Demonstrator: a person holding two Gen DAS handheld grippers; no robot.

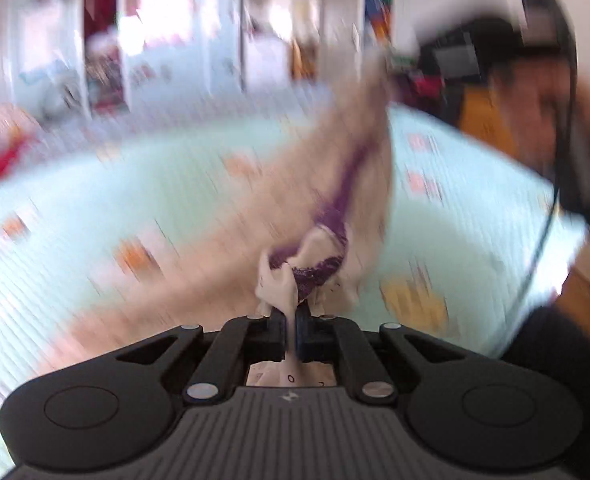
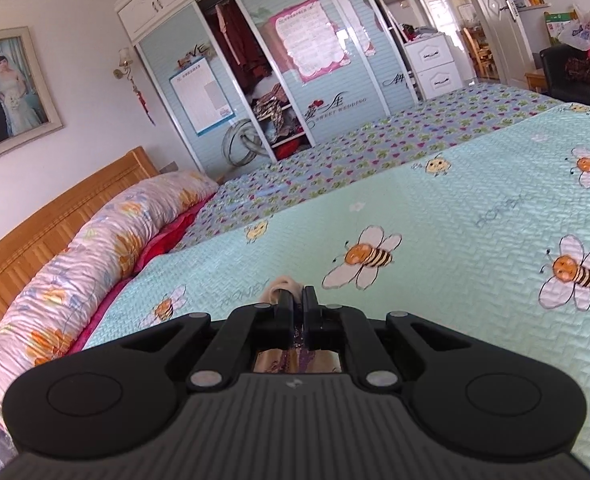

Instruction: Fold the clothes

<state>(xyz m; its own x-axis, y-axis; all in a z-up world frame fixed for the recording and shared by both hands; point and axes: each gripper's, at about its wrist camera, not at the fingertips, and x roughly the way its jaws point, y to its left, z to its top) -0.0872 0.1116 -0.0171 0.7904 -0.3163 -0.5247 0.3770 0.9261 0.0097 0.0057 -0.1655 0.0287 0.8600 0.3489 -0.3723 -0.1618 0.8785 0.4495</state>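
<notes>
A beige garment [image 1: 335, 184] with a purple lace trim [image 1: 323, 268] stretches up and away from my left gripper [image 1: 293, 320], which is shut on a bunched edge of it. The left wrist view is heavily blurred. The cloth rises to the upper right toward a dark shape that looks like the other gripper and a person [image 1: 535, 92]. In the right wrist view my right gripper [image 2: 299, 304] is shut on a small beige fold of the garment [image 2: 283, 286], with more beige and purple cloth showing below the fingers. Both grippers hang above the mint bedspread [image 2: 475, 216] with bee prints.
A long floral bolster [image 2: 107, 248] lies along the wooden headboard [image 2: 35, 216] at the left. A purple-patterned sheet [image 2: 375, 140] covers the far strip of the bed. Beyond stand a sliding wardrobe [image 2: 279, 64], a white drawer unit [image 2: 435, 64] and a dark sofa [image 2: 575, 72].
</notes>
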